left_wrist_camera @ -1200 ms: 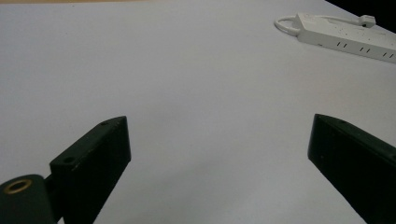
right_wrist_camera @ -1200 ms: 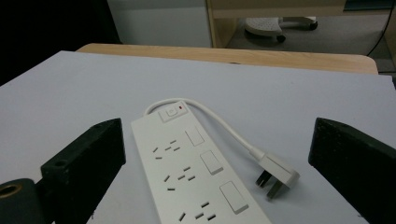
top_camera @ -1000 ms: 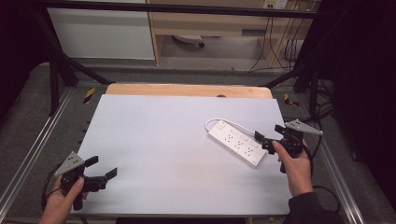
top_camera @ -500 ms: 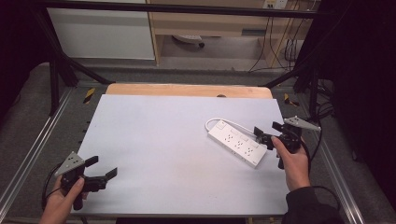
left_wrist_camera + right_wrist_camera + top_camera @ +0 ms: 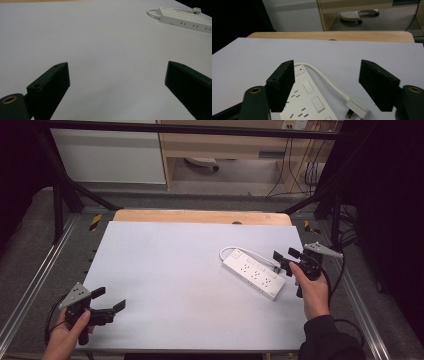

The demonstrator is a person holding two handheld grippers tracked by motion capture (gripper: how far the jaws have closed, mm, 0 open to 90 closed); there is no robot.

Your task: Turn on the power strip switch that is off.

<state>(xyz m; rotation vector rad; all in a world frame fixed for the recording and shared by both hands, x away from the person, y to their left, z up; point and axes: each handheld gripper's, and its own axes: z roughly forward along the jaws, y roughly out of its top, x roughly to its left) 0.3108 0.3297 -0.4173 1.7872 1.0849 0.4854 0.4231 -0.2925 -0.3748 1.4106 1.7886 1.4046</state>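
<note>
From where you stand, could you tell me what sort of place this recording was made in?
Probably a lab or office workroom set up as a recording rig. A black metal frame surrounds a table under a pale sheet, cables hang by plain wooden furniture behind, and a chair base stands on the floor.

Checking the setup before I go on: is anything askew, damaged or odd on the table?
Nothing stands out. The white power strip lies flat but diagonal on the grey mat, its cable looped beside it and the plug loose, unplugged.
</note>
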